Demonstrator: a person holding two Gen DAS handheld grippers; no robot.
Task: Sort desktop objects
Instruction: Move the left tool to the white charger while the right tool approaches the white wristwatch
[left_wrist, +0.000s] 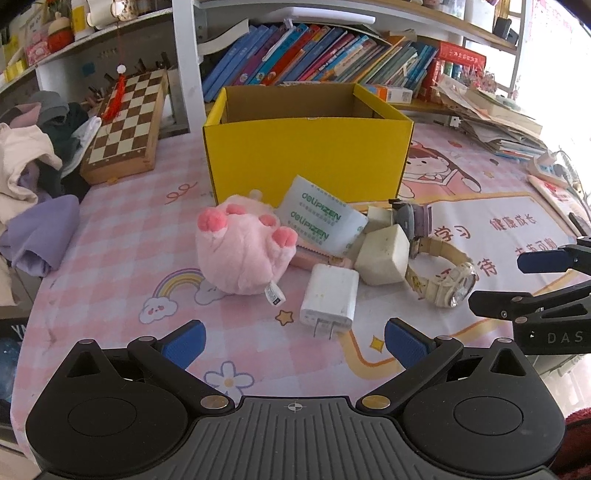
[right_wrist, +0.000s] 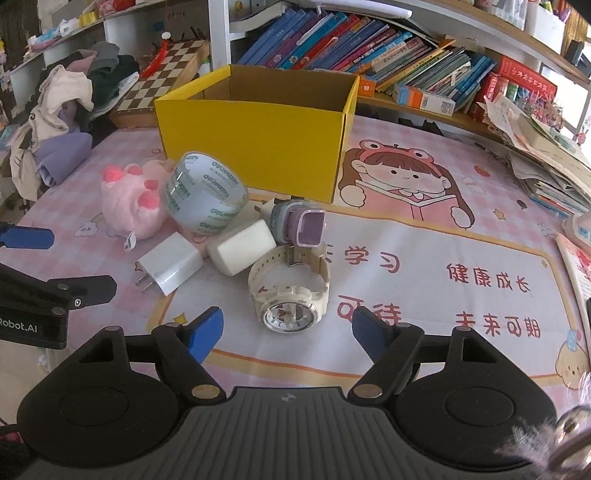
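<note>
Left gripper (left_wrist: 293, 345): jaws spread wide, blue pads clear of every object, nothing held; white charger (left_wrist: 330, 297) directly ahead between the line of the two fingers, prongs toward the gripper, just beyond the fingertips and not touching them; pink plush toy (left_wrist: 243, 251) ahead and left of the charger, feet up, label tag trailing beside it; tape roll (left_wrist: 319, 221) leaning behind the plush, close to the yellow box (left_wrist: 306, 158); cream block adapter (left_wrist: 384, 254) right of the charger, touching the tape roll; cream watch (left_wrist: 447, 277) farther right, near the right gripper's fingers entering from the right edge.

Right gripper (right_wrist: 288, 332): jaws partly open, pads not pressing on anything, nothing held; cream watch (right_wrist: 290, 295) directly ahead, dial face between the two fingertips in the wrist view, strap looped upward behind it; whether the pads flank the dial at table level cannot be told; purple-faced watch (right_wrist: 299, 221) behind the cream watch, resting against its strap; cream block adapter (right_wrist: 242, 245) and white charger (right_wrist: 171, 264) ahead to the left; tape roll (right_wrist: 205, 194) and pink plush toy (right_wrist: 129, 199) beyond those; yellow box (right_wrist: 255, 136) open-topped, upright at the rear of the group, interior not visible; all items on the pink printed desk mat (right_wrist: 443, 229).
</note>
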